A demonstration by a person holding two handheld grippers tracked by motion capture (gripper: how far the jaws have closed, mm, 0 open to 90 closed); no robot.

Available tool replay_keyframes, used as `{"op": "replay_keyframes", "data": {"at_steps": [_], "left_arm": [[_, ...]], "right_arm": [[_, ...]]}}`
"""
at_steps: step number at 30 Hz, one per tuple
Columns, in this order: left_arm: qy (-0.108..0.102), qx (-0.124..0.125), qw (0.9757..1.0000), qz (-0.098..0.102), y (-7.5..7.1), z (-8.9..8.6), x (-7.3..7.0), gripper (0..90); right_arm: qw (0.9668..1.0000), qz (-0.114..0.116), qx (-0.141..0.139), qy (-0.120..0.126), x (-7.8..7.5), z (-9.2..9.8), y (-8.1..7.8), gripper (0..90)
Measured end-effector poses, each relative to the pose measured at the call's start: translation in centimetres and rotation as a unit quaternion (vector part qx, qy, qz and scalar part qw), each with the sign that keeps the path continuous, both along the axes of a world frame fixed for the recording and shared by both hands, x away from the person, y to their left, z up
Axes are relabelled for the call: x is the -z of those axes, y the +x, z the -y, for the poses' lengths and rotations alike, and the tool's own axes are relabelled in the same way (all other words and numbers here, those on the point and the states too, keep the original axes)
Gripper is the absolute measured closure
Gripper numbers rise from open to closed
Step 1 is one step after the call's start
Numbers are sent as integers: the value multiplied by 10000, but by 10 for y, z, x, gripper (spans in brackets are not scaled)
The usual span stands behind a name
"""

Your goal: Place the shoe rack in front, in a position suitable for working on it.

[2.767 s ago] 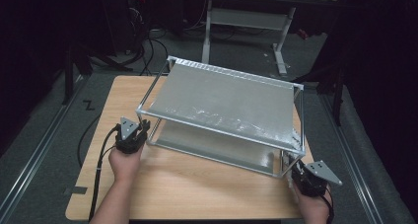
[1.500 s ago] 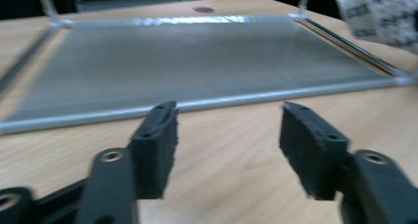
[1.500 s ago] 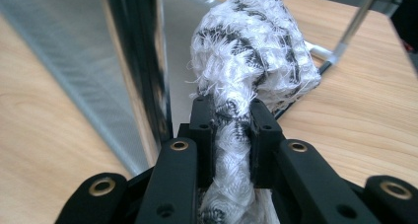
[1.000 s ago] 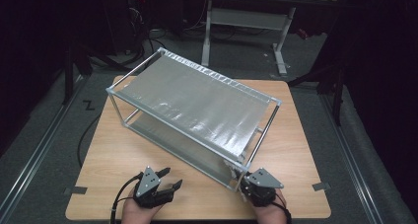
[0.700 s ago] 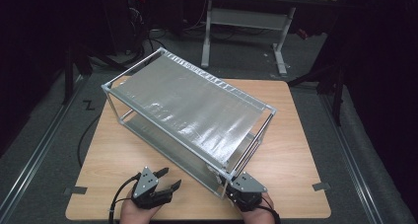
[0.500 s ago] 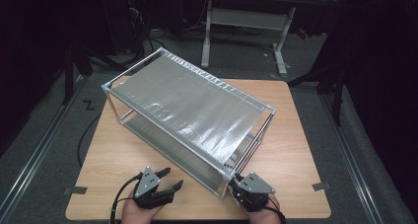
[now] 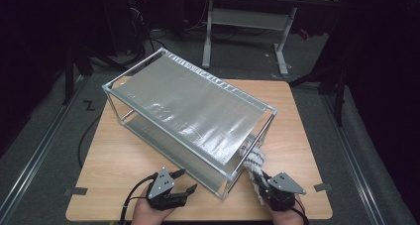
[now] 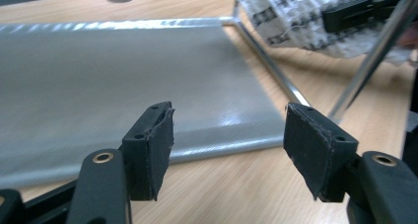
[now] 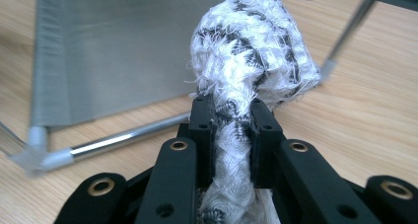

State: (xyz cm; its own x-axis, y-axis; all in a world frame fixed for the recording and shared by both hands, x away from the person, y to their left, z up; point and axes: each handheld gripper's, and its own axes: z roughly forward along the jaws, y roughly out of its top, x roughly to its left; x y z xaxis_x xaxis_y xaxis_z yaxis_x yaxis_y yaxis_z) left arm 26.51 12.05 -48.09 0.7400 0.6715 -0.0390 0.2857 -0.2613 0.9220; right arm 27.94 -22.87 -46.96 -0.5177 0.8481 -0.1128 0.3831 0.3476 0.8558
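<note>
The right gripper (image 9: 230,130) is clamped on a bunched white-and-black cloth (image 9: 256,51), holding it just off the near right corner of the two-tier metal rack (image 7: 188,106), beside the rack's corner post and above the wooden worktop (image 7: 297,111). The left gripper (image 8: 229,150) stands wide with nothing between its pads, its jaws having just been opening a little further, and it faces the rack's lower shelf (image 8: 98,81) at the worktop's near edge, apart from the rack.
</note>
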Motion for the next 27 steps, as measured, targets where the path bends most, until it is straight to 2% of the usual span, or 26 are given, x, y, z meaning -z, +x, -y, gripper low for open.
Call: {"op": "replay_keyframes", "data": {"at_steps": [7,12,18,24,27], "left_arm": [[-195,396,9988,218,-1,17,-11,367],[-280,779,9961,305,-4,34,-17,367],[-315,1101,9928,340,-5,53,-23,375],[-332,1225,9916,264,1,69,-20,417],[-318,1265,9908,363,1,76,-19,476]], "right_arm": [[9995,-35,301,-18,2,20,-7,767],[9987,-30,509,-13,3,34,-15,767],[9974,-73,710,-5,4,46,-23,766],[9964,-107,834,-49,7,54,-31,766],[9960,-115,890,-47,7,57,-34,766]]}}
